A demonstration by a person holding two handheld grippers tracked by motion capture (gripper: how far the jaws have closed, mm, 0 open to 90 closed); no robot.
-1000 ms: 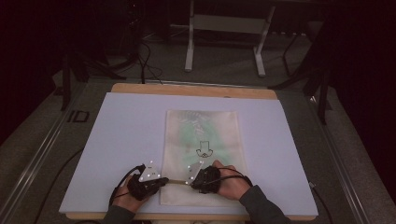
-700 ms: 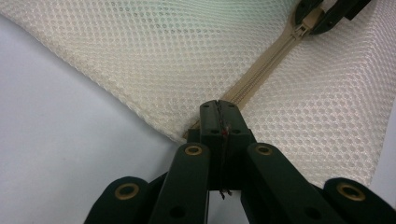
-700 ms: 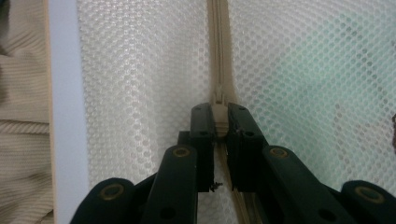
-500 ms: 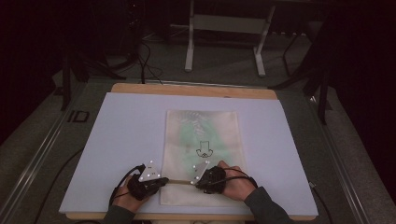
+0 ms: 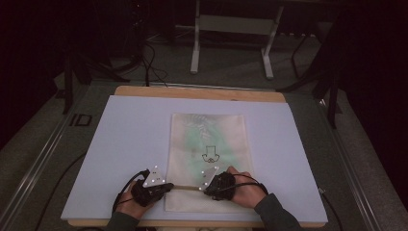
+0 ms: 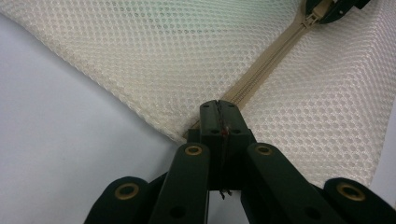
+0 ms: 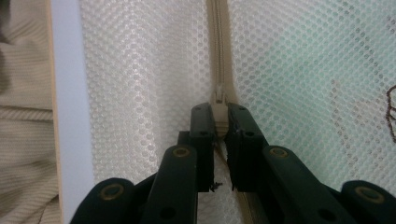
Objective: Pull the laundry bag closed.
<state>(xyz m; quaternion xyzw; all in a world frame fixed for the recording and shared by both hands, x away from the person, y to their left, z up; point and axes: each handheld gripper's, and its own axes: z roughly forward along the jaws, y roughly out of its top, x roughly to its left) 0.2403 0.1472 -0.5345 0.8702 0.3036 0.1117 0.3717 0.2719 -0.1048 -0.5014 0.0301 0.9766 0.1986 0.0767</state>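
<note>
the mesh bag [image 5: 208, 159] looks light and floppy; left gripper [image 6: 219, 112] pinches its zipper end, right gripper [image 7: 220, 119] pinches the zipper pull [image 7: 219, 105].

Dim room, grey floor [image 5: 43, 144], metal stand [image 5: 231, 24]

Both grippers at the near edge of the mesh bag [image 5: 209, 144], one at each end of its zipper line.

Bag lies flat, lengthwise on the pale sheet [image 5: 120, 144] covering the wooden table [image 5: 199, 92] — a small dark drawing shows through its middle. Left gripper [image 5: 166, 186] sits at the bag's near left corner, right gripper [image 5: 204, 188] just across — a thin tan zipper [image 5: 185, 187] runs between them.
</note>
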